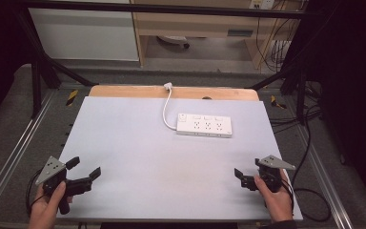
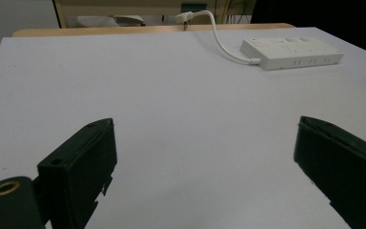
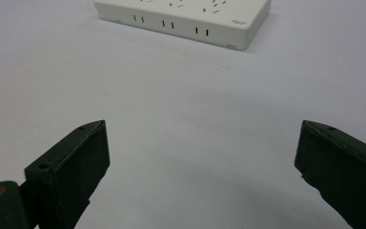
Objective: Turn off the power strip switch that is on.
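Standing over: a pale grey table top (image 1: 138, 157), a wooden strip along its far edge.
Power strip: the white power strip (image 1: 204, 125) lies flat on the far right part of the top, long side across, well apart from both grippers.
Cord: its white cord (image 1: 165, 107) curves off the strip's left end to the far edge, where the plug (image 1: 168, 86) rests on the wood.
Left gripper: the left gripper (image 1: 82, 169), held in the left hand (image 1: 47, 210) at the near left corner, jaws spread wide, nothing between them.
Right gripper: the right gripper (image 1: 248, 171), held in the right hand (image 1: 276, 200) near the near right edge, jaws likewise wide apart and empty.
Open room: bare surface runs between the two grippers and across the whole left half.
Edges: metal rails (image 1: 9, 152) flank the table on both sides; black cables (image 1: 310, 191) trail off the right.
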### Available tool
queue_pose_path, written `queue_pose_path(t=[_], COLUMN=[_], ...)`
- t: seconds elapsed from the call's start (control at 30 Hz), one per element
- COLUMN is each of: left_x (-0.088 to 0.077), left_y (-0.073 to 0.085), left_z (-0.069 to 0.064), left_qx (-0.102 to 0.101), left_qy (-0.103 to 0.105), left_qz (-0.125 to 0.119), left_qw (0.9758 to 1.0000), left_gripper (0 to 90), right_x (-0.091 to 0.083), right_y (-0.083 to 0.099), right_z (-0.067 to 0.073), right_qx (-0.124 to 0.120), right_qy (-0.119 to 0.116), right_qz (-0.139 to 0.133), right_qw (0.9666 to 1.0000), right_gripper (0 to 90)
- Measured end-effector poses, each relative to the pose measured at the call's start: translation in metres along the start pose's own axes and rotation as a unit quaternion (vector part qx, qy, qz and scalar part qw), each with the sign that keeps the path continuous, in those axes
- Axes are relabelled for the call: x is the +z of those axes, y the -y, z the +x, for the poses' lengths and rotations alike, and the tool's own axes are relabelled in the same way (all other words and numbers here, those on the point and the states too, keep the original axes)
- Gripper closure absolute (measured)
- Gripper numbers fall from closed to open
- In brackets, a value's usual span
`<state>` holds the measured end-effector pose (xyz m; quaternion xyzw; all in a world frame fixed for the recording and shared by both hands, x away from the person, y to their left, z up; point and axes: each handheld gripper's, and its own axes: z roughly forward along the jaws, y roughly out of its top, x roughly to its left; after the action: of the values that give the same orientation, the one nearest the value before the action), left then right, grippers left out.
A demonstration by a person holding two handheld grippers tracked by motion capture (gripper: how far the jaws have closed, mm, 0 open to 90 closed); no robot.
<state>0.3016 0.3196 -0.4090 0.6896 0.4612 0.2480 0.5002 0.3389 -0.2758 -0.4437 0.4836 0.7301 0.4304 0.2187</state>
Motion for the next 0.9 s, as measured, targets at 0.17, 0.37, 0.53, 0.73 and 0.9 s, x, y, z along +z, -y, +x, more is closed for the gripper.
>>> queue_pose_path(t=[0.17,0.37,0.53,0.73,0.9], left_x=[0.001,0.0,0.0,0.0,0.001], left_y=[0.0,0.0,0.0,0.0,0.0], left_z=[0.001,0.001,0.0,0.001,0.0], left_qx=[-0.001,-0.001,-0.001,-0.002,-0.001], left_qy=[0.002,0.002,0.003,0.004,0.004], left_qz=[0.001,0.0,-0.001,0.003,0.004], left_qw=[1.0,1.0,1.0,1.0,1.0], left_gripper=[7.2,7.2,7.2,7.2,7.0], right_x=[0.002,0.002,0.001,-0.001,0.0], right_y=[0.001,0.0,-0.001,-0.005,-0.013], right_z=[0.002,0.003,0.002,0.006,0.008], right_qx=[-0.011,-0.006,-0.001,0.008,0.007], right_qy=[-0.004,-0.004,-0.005,-0.012,-0.02], right_qz=[0.0,-0.004,-0.006,-0.018,-0.021], right_qw=[0.9999,1.0,1.0,0.9997,0.9995], right_gripper=[4.7,4.6,4.4,4.2,4.3])
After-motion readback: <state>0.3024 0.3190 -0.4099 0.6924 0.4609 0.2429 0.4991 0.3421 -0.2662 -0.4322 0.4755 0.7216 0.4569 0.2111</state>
